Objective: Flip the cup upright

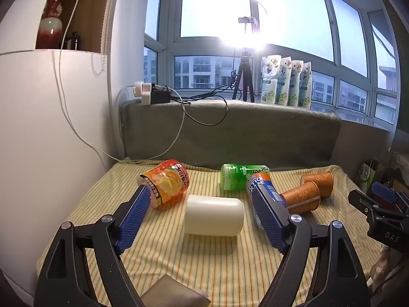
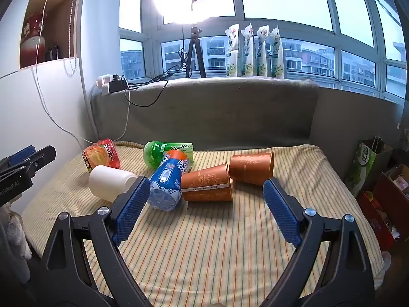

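Several cups lie on their sides on the striped cloth. A plain white cup (image 1: 214,216) (image 2: 111,182) lies nearest my left gripper (image 1: 202,192), which is open and empty, with the cup between and just beyond its fingertips. Two copper paper cups (image 2: 207,186) (image 2: 251,168) lie side by side ahead of my right gripper (image 2: 206,184), which is open and empty, a little short of them. A blue cup (image 2: 168,182), an orange cup (image 1: 166,183) and a green cup (image 1: 239,175) also lie tipped over.
The striped cloth (image 2: 204,243) covers a small table against a grey covered ledge (image 1: 230,133). A white cabinet (image 1: 38,128) stands at the left with cables hanging. A tripod (image 1: 242,81) and pouches (image 1: 286,84) stand on the sill. Boxes and a bag (image 2: 365,168) sit right of the table.
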`<state>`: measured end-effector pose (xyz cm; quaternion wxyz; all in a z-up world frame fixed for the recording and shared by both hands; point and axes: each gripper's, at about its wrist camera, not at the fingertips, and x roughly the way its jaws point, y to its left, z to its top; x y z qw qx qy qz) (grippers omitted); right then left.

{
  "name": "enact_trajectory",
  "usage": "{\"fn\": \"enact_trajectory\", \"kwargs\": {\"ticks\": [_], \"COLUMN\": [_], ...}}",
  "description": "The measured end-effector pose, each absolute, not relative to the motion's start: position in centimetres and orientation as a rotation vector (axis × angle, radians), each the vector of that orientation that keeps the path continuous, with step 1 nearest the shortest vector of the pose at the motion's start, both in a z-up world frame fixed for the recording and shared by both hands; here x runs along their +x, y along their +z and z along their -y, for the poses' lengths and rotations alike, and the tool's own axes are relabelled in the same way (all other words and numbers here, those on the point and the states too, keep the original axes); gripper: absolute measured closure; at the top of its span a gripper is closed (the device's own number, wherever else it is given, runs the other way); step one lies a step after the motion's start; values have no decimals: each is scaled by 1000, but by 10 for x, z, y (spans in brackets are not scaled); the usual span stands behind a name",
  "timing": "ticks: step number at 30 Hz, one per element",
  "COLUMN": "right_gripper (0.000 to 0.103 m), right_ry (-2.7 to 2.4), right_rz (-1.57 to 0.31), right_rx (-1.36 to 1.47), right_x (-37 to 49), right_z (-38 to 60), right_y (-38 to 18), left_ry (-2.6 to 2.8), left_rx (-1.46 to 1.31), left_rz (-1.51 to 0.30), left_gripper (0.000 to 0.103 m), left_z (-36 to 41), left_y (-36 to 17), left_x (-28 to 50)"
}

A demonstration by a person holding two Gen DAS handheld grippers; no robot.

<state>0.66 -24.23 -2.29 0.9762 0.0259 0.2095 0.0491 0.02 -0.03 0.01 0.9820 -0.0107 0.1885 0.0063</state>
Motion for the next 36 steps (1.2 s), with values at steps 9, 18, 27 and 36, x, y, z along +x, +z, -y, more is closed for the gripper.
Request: {"fn": "enact_trajectory", "kwargs": {"ticks": [9,18,27,36], "right_gripper": [11,11,11,11], "right_ry": [100,104,103,104], "right_rz": [-439,-447,-451,-451], "right_rx": [41,44,35,36], "right_x": [9,10,12,12], "right_z": [239,240,238,238], "right_y": [-25,-26,-28,-28], "left_ry": [10,8,8,9], "left_rx": [-22,-27,-28,-27], "left_rz": [-377,-381,-385,-387], "left_gripper": [22,22,22,22], "left_z": [2,2,0,1], "left_y": [1,-2,-6,-5], "left_x": [0,0,3,3]}}
